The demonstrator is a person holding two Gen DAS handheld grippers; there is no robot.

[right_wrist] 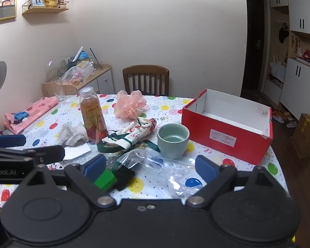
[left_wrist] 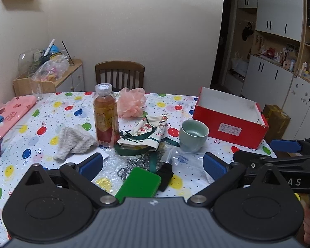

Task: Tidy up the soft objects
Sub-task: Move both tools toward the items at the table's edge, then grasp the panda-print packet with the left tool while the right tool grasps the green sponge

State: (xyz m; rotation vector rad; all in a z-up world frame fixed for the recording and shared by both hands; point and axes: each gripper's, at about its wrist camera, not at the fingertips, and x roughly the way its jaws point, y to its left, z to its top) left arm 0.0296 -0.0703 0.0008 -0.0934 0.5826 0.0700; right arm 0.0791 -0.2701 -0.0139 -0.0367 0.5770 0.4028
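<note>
Balloon-print tablecloth (left_wrist: pixel 51 128) covers the table beneath two grippers, both with fingers spread wide and gripping nothing. Left gripper (left_wrist: pixel 153 165) hovers over one green block (left_wrist: pixel 138 184); right gripper (right_wrist: pixel 149 167) over one clear plastic bag (right_wrist: pixel 171 171). Beyond lie three soft things: patterned cloth (left_wrist: pixel 146 134), grey knit (left_wrist: pixel 74 142), pink mesh puff (left_wrist: pixel 132 102). Also one bottle (left_wrist: pixel 105 115), one cup (left_wrist: pixel 193 133), one red box (left_wrist: pixel 229 119), standing open at the right.

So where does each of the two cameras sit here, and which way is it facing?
Left wrist: on the left gripper, angled down over the table toward the bottle; own fingers open, right gripper at right edge.
Right wrist: on the right gripper, facing the cup and red box; fingers open, left gripper at left edge.
Shared: bottle, cup, box, pink pouf.
</note>
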